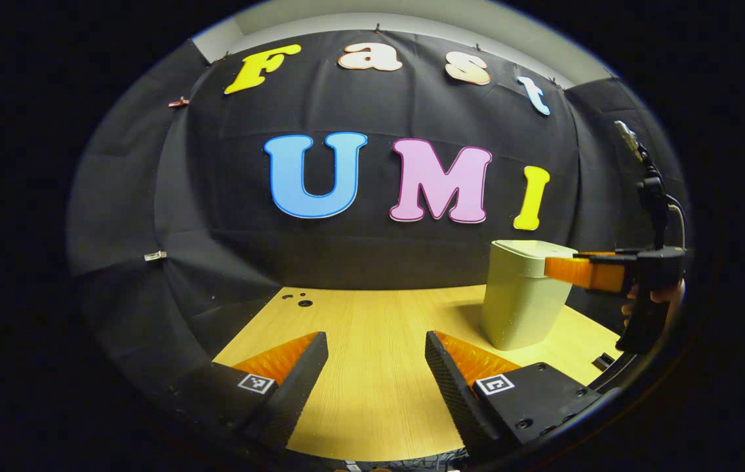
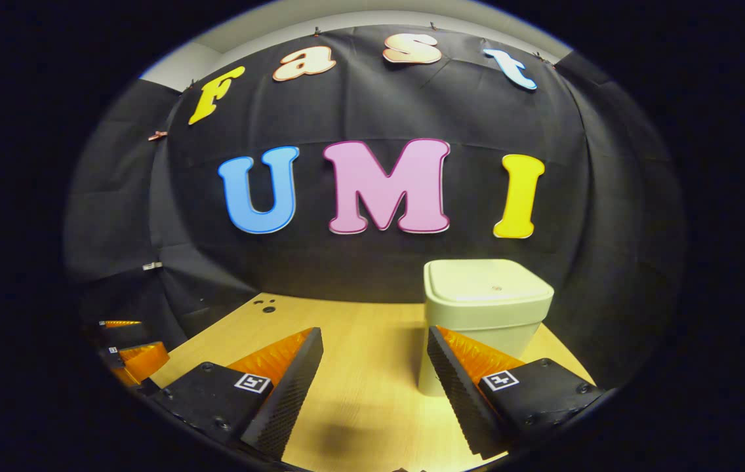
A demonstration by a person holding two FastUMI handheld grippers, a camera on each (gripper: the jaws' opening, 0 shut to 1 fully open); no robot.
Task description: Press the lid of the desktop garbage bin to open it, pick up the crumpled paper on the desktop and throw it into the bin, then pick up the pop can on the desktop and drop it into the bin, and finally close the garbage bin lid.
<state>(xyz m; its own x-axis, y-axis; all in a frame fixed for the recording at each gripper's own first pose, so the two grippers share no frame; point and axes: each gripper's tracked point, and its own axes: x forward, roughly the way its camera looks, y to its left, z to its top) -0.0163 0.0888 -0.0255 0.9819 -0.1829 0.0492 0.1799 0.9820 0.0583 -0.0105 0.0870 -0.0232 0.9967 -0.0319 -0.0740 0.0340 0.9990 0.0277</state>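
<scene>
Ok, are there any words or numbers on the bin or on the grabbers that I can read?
bin: no words, numbers or label to read.
left gripper: a square code tag on each finger, a pattern, not letters.
right gripper: the same kind of tags, nothing to read.
table: no text.

Place: I'm working in a recording booth, a staged test set and no lived-in room.
Walls: black cloth (image 2: 608, 216) hangs on three sides, pinned up with small clips (image 1: 179, 102); a pale room wall (image 1: 412, 16) shows above it.
Desk: one bare wooden table (image 1: 372, 328).
Prop: a lone small bin (image 2: 485, 308), lid down.
</scene>
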